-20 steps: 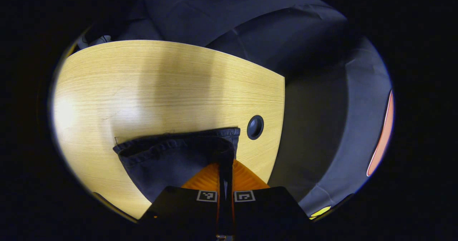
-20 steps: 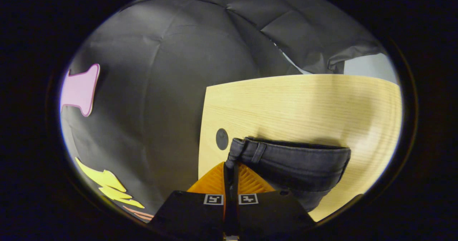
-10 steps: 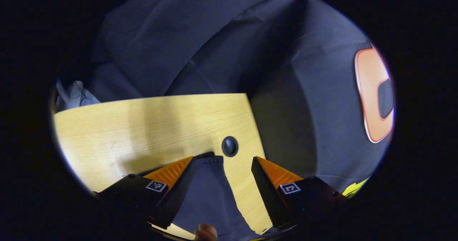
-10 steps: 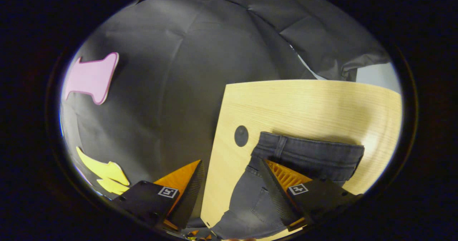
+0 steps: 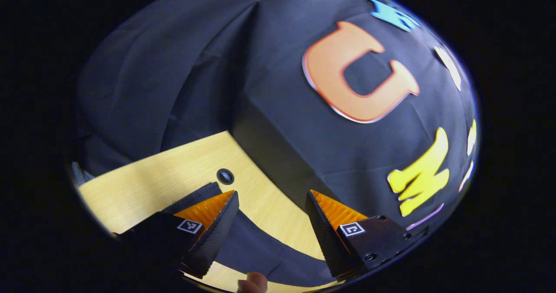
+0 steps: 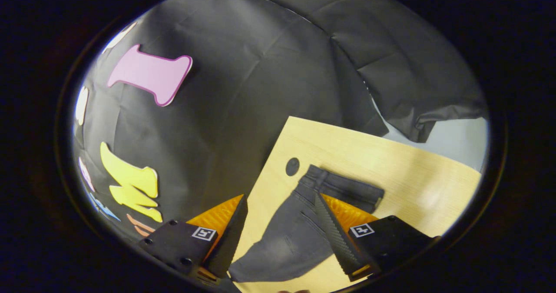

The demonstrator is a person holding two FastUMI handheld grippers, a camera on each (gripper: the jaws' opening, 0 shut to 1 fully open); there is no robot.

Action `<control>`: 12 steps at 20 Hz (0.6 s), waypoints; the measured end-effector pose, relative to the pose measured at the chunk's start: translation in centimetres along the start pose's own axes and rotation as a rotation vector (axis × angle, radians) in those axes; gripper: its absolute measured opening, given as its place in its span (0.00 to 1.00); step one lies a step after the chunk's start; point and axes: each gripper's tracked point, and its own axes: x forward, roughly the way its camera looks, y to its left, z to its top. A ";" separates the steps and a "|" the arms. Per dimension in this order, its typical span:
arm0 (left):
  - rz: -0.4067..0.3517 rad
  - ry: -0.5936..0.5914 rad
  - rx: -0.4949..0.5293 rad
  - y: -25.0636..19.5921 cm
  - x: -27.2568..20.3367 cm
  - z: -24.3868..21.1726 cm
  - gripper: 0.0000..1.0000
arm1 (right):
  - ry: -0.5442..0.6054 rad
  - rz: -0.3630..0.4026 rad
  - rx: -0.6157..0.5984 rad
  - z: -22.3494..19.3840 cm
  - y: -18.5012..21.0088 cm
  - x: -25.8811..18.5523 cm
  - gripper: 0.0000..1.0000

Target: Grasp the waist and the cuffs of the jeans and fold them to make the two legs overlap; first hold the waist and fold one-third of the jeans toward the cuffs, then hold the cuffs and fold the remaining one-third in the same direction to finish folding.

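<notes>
Dark denim jeans (image 6: 299, 228) lie flat on the wooden table (image 6: 391, 171), waist end near the round hole (image 6: 292, 166) by the table edge. Right gripper (image 6: 278, 214) fingers spread wide, holding nothing, above the jeans. Left gripper (image 5: 271, 212) fingers also apart and empty, over the jeans beside the hole (image 5: 225, 176).

No legible text, brand or number found. Each gripper body carries small square black-and-white coded markers (image 5: 352, 229), (image 6: 361, 230); these hold patterns only, with no readable characters.
</notes>
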 end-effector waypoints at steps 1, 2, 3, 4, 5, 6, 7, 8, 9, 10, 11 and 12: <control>-0.018 -0.025 0.074 -1.2 -1.3 0.1 0.99 | 0.010 -0.009 -0.005 -0.5 -1.1 -0.8 0.95; -0.031 -0.062 0.152 -2.3 -2.7 0.2 0.99 | 0.022 -0.024 -0.007 -1.0 -2.2 -1.5 0.95; -0.043 -0.105 0.244 -3.3 -4.1 0.0 0.99 | 0.031 -0.035 -0.004 -1.4 -3.2 -2.1 0.95; -0.057 -0.154 0.342 -4.6 -5.7 0.0 0.99 | 0.037 -0.035 0.008 -1.6 -4.0 -2.6 0.95; -0.079 -0.204 0.447 -6.0 -7.2 0.0 0.99 | 0.039 -0.035 0.028 -1.8 -4.6 -3.0 0.95; -0.103 -0.238 0.538 -7.5 -8.8 -0.4 0.99 | 0.042 -0.045 0.042 -2.0 -5.6 -3.3 0.95; -0.123 -0.273 0.616 -8.4 -9.9 -1.0 0.99 | 0.045 -0.052 0.050 -2.3 -6.5 -3.3 0.96; -0.142 -0.308 0.675 -9.4 -11.3 -1.8 0.98 | 0.051 -0.049 0.062 -2.5 -7.1 -3.2 0.96; -0.161 -0.340 0.707 -10.1 -12.4 -2.4 0.98 | 0.059 -0.042 0.082 -2.8 -7.3 -3.2 0.95; -0.181 -0.365 0.716 -10.7 -13.5 -2.8 0.98 | 0.066 -0.032 0.103 -3.0 -7.6 -3.0 0.95; -0.206 -0.377 0.727 -11.1 -14.7 -2.7 0.98 | 0.071 -0.026 0.125 -3.1 -7.9 -2.9 0.95; -0.203 -0.392 0.739 -11.0 -15.6 -2.8 0.98 | 0.076 -0.020 0.146 -3.2 -8.1 -2.8 0.95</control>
